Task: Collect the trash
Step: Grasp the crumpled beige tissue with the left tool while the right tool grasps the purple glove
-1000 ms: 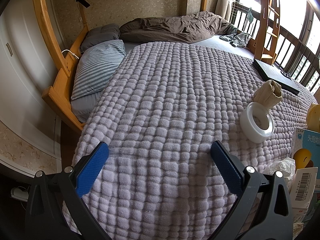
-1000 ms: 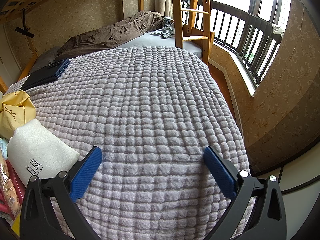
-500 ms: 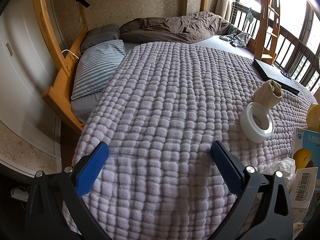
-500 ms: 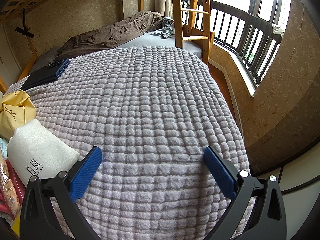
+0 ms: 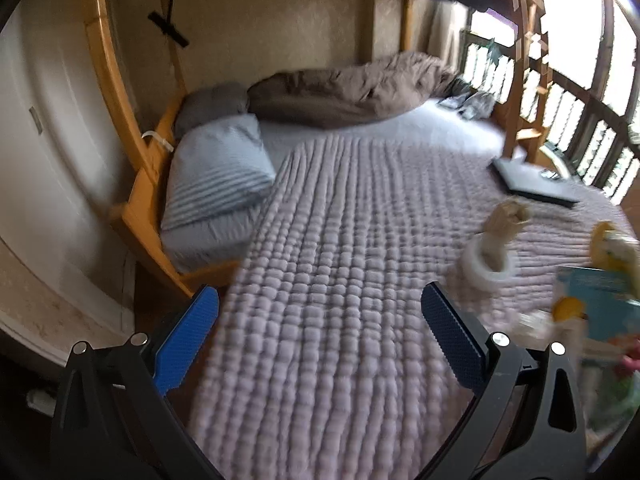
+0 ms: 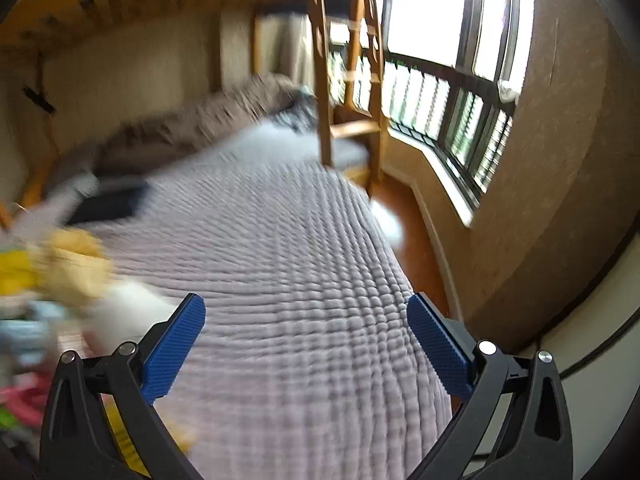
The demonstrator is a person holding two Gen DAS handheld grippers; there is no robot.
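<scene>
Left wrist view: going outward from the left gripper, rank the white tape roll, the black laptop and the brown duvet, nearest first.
From the left gripper, jaws open:
1. White tape roll, just beyond the right jaw, on the quilt.
2. Black laptop, farther back on the right.
3. Brown duvet, heaped at the far end by the wall.

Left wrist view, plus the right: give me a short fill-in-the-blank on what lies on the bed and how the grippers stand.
1. Both the left gripper and the right gripper have their jaws ____.
2. The white tape roll lies on the quilted ____.
3. The striped pillow sits ____ the wooden bed frame.
4. The pads are coloured ____.

Missing words: open; blanket; beside; blue
</scene>
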